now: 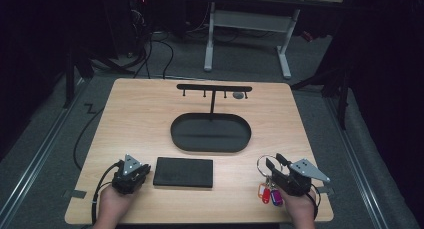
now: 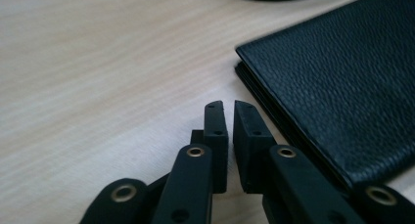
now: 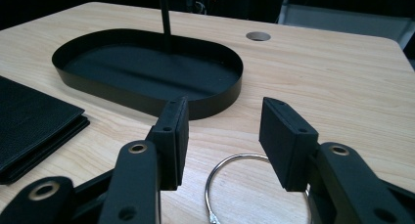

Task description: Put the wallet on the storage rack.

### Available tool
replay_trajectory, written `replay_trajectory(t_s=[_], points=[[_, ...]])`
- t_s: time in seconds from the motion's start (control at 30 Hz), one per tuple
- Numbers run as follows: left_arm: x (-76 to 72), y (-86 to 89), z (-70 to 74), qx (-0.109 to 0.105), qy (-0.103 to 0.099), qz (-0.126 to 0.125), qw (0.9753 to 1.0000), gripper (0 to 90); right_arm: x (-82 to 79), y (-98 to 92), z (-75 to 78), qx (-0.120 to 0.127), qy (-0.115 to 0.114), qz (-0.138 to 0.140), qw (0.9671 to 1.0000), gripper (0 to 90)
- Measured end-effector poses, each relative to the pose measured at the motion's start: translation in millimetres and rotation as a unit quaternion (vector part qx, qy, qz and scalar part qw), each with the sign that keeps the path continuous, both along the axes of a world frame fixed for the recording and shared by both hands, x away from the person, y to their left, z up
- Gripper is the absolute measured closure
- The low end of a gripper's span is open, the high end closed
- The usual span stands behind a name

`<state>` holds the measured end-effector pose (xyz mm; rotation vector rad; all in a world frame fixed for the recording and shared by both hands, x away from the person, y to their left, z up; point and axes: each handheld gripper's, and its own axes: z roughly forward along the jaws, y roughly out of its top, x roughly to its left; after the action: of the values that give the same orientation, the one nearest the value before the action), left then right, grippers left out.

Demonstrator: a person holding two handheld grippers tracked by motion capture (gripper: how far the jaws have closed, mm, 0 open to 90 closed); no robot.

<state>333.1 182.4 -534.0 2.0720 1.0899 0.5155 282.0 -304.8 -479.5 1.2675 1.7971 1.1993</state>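
Right gripper (image 3: 222, 136) stands spread above the key ring (image 3: 254, 185) lying between its jaws (tags trailing toward the hand); left gripper (image 2: 229, 111), nearly pressed together, rests just beside the black wallet (image 2: 337, 82).

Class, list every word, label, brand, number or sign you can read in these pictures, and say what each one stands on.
None: no readable text anywhere.
Key tags, red and purple, by the right gripper: too small to tell whether they bear any writing.
Wallet: plain grained black surface, no brand.
Tray and key ring: unmarked.
Left gripper and its fingers: only screw holes, no lettering.
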Motion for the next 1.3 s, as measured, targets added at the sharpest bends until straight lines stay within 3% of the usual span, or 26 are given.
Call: replay_trajectory(t_s=[0.17, 0.23, 0.37, 0.57, 0.67, 0.77, 0.83, 0.97, 1.03, 1.17, 1.27, 1.3], points=[[-7.0, -4.6, -1.0, -0.001, -0.006, -0.017, 0.9998, 87.3, 8.5, 1.5, -0.6, 0.006, -0.004, 0.007, 0.9999, 54.0], [-14.7, -10.1, -1.0, 0.011, -0.015, -0.027, 0.9995, 87.3, 12.3, 4.4, -0.9, 0.005, -0.004, 0.015, 0.9999, 53.9], [-25.2, -13.1, -0.7, 0.017, -0.029, -0.022, 0.9992, 89.9, 18.9, 10.5, 0.3, 0.003, -0.008, 0.024, 0.9997, 53.9], [-40.8, -18.6, 1.3, 0.020, -0.022, -0.045, 0.9985, 89.9, 28.7, 20.0, -1.5, -0.001, 0.008, 0.036, 0.9993, 53.5], [-49.0, -32.0, 2.2, 0.019, -0.023, -0.084, 0.9960, 89.4, 28.4, 18.2, -2.6, -0.004, 0.018, 0.031, 0.9993, 53.3], [-59.0, -48.7, 2.8, 0.012, -0.016, -0.137, 0.9904, 86.2, 25.4, 13.5, -2.4, 0.000, 0.017, 0.023, 0.9996, 53.3], [-62.6, -56.9, 4.6, 0.015, -0.022, -0.146, 0.9889, 81.6, 21.8, 9.9, -4.0, 0.000, 0.020, 0.017, 0.9996, 53.3], [-52.1, -51.3, 13.2, -0.013, -0.038, -0.114, 0.9927, 74.5, 7.0, 0.1, -5.8, -0.004, 0.021, 0.004, 0.9998, 53.2], [-44.3, -49.1, 16.3, -0.020, -0.046, -0.108, 0.9929, 66.6, -1.3, -6.3, -6.0, -0.004, 0.020, -0.008, 0.9998, 53.2], [-32.3, -56.2, 20.3, -0.039, -0.068, -0.104, 0.9915, 52.8, -16.0, -19.5, -8.1, 0.005, 0.022, -0.035, 0.9991, 53.2], [-25.4, -69.3, 23.3, -0.027, -0.086, -0.122, 0.9884, 45.8, -21.7, -25.4, -9.7, 0.008, 0.024, -0.045, 0.9987, 52.6], [-21.8, -73.8, 24.6, -0.029, -0.082, -0.133, 0.9873, 45.2, -23.1, -26.9, -10.3, 0.010, 0.026, -0.047, 0.9985, 52.5]])
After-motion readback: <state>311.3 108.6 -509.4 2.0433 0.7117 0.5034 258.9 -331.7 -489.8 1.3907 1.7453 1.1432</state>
